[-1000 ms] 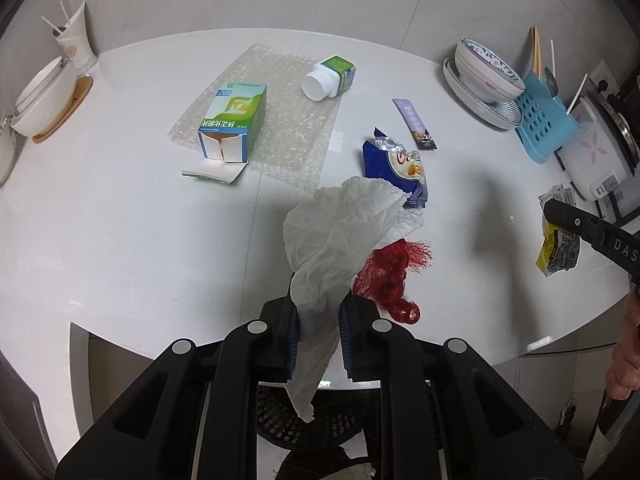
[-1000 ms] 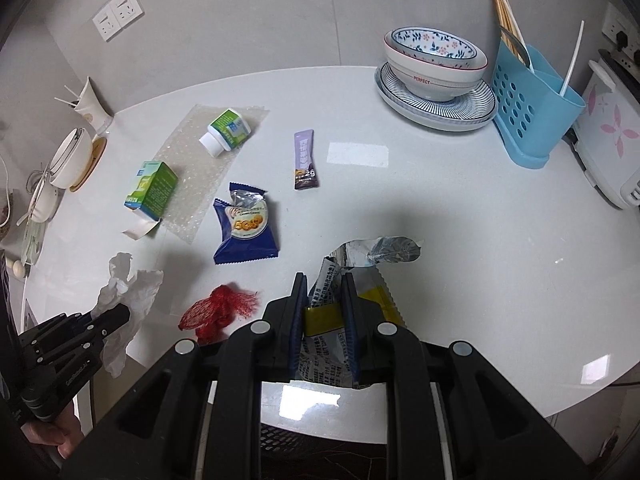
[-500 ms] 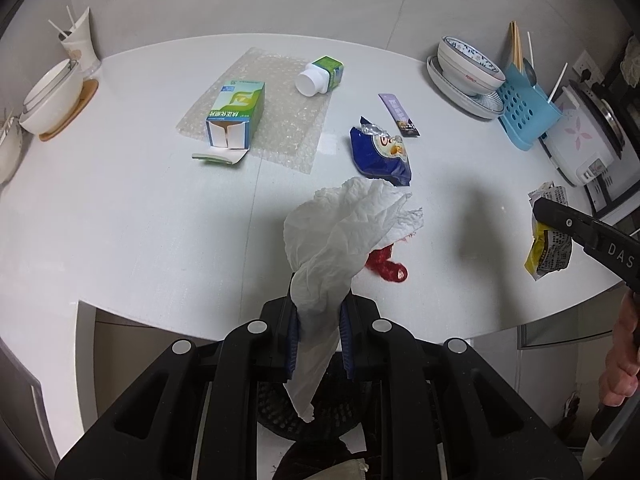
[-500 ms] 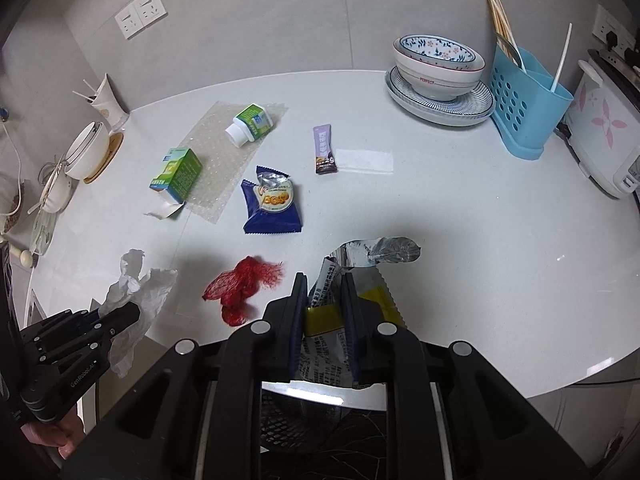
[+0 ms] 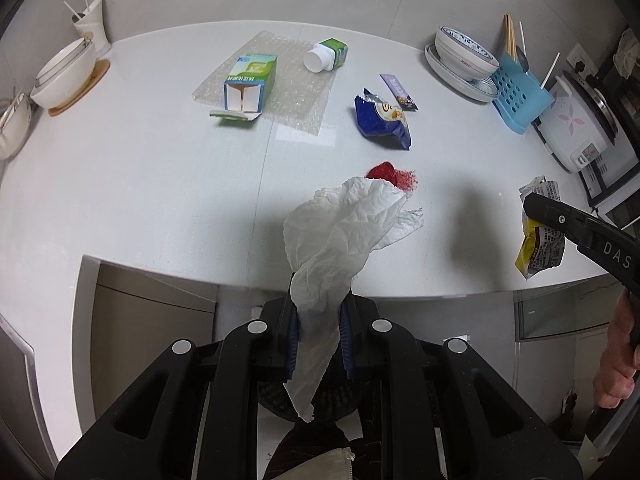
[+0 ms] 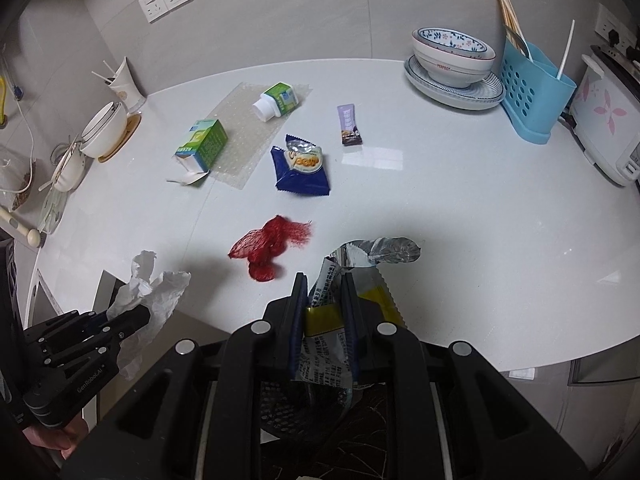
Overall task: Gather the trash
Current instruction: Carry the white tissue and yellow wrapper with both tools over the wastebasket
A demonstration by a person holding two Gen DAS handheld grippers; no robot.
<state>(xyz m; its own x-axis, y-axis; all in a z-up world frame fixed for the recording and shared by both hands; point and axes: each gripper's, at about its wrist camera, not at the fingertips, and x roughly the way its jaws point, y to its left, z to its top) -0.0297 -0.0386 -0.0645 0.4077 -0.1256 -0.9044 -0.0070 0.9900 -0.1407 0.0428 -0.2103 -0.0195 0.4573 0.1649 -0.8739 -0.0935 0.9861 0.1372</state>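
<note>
My left gripper (image 5: 319, 312) is shut on a crumpled white tissue (image 5: 344, 232), held past the front edge of the white table (image 5: 140, 184). My right gripper (image 6: 323, 300) is shut on a torn yellow and silver wrapper (image 6: 328, 344), also at the table's front edge. Below both grippers a black mesh bin (image 6: 296, 412) shows on the floor. On the table lie a red net (image 6: 268, 244), a blue snack bag (image 6: 300, 168), a purple sachet (image 6: 349, 125), a green carton (image 6: 202, 144) and a white bottle (image 6: 276, 100) on bubble wrap (image 6: 248, 136).
Stacked bowls on a plate (image 6: 454, 64), a blue utensil caddy (image 6: 532, 92) and a white cooker (image 6: 608, 120) stand at the back right. White bowls (image 6: 104, 130) and a cup (image 6: 124, 84) sit at the left. A hand (image 5: 616, 364) holds the right gripper.
Both grippers have drawn back from the table toward its front edge with their trash still held. The table items look farther away and the bin has come into view below.
</note>
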